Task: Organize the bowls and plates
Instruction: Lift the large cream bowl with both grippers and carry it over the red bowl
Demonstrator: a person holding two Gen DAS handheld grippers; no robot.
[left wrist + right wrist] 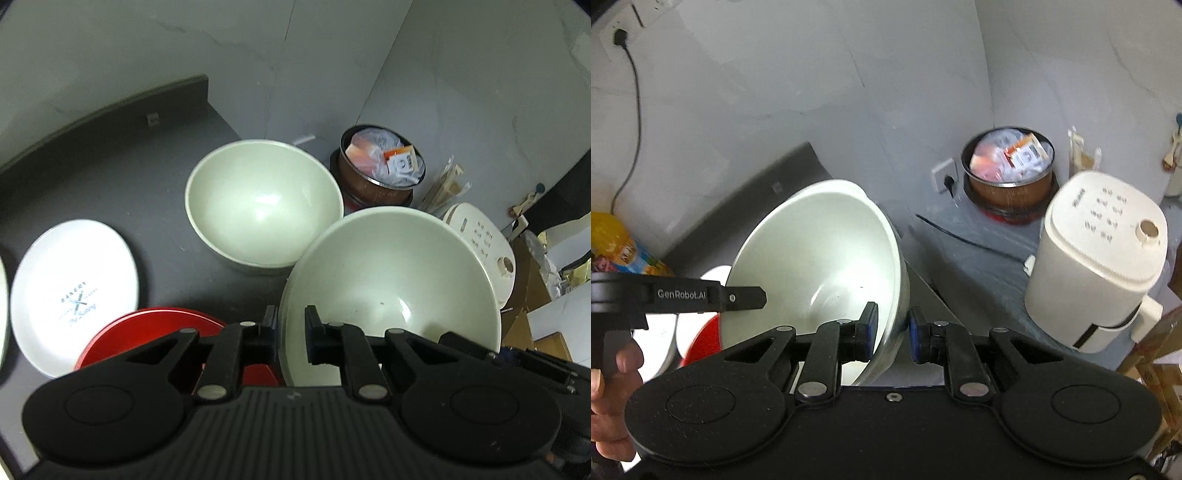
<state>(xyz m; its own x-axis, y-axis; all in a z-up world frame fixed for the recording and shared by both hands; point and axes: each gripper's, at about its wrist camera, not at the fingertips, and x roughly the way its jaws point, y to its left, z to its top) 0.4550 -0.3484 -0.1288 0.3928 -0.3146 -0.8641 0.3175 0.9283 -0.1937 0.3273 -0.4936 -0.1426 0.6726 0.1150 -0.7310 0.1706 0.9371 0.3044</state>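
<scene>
Hanging tilted above the dark counter [110, 173], the held bowl [391, 280] is gripped at two points on its rim: the left gripper [291, 325] has one finger inside the wall and one outside, pressed together on the near edge, and the right gripper [892, 328] straddles the opposite edge the same way, its blue pads [914, 332] set either side of the rim. From the right wrist view the outer pad looks slightly off the wall, so I cannot tell for sure that this claw is fully clamped.

The bowl looks like glazed ceramic or melamine: stiff, smooth, likely slippery under rubber pads and fairly heavy for a thin rim hold. Judging by that, two opposed rim grips are the sensible hold, and it should be kept level enough not to twist out. It would chip if knocked.

Just behind it on the counter sits a second bowl [264, 205] of the same pale green, upright and empty, the likely place to nest the held one. A red plate [147, 328] lies beneath the left gripper, overlapping a white plate [74, 291] with printed lettering.

Farther off are a brown pot [380, 173] stuffed with packets, a white rice cooker [1100, 266], and an orange bottle [617, 243].
</scene>
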